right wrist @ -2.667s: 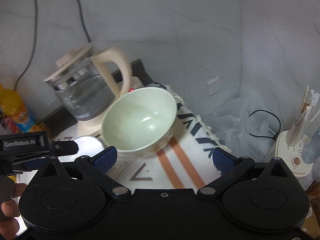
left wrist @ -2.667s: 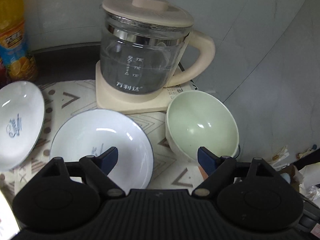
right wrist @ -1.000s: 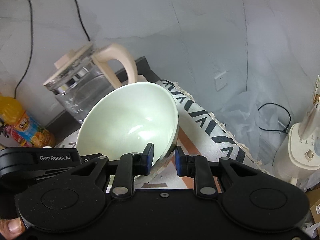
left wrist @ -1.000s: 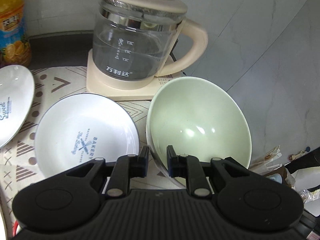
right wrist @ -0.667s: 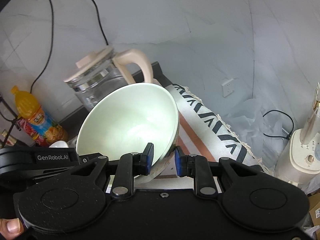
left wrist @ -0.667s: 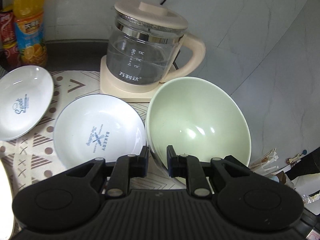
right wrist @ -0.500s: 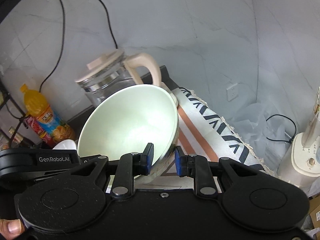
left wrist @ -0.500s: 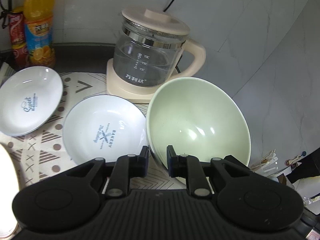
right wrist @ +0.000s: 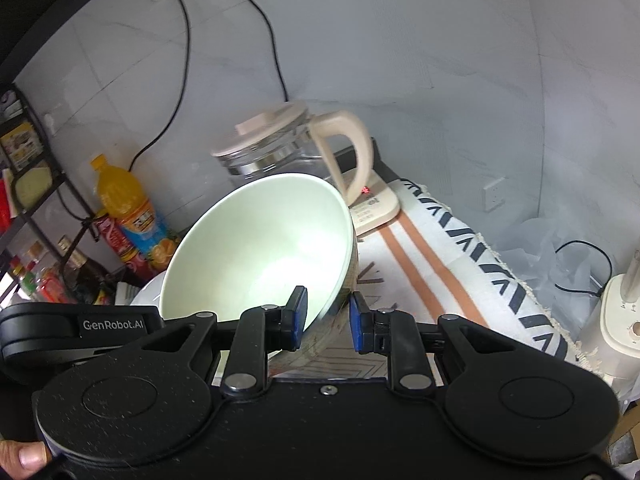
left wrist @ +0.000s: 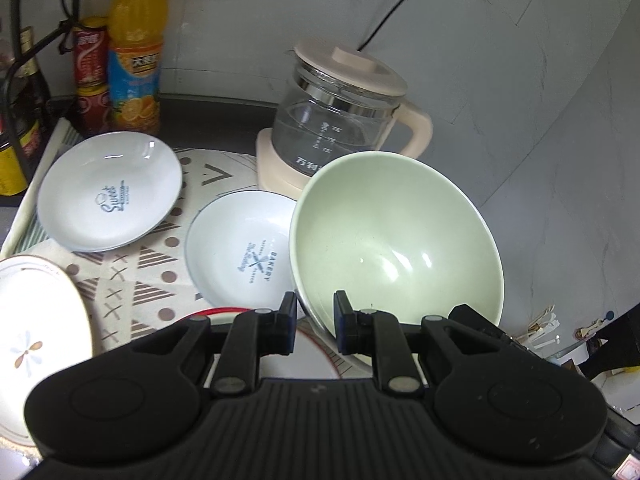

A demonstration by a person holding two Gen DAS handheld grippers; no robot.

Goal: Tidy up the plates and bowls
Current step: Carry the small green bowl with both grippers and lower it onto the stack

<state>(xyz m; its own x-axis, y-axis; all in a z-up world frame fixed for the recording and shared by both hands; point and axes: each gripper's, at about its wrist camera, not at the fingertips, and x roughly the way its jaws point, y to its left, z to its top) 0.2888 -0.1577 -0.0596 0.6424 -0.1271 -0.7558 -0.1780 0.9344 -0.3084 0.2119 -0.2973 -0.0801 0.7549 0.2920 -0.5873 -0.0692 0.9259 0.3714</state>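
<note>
From my left tool point(left wrist: 315, 312), the plate that says Sweet point(left wrist: 107, 191) lies on the table at ten o'clock, and the plate that says Bakery point(left wrist: 244, 248) lies at eleven o'clock, just beside the green bowl point(left wrist: 394, 240). The bowl sits at one o'clock from this tool, tilted, in front of the glass kettle point(left wrist: 340, 108). My left tool is nearly closed and pinches the bowl's near rim. My right tool point(right wrist: 325, 317) is nearly closed too and pinches the rim on the other side, with the bowl at eleven o'clock. Both my tools hold it. I think it goes onto a plate next.
</note>
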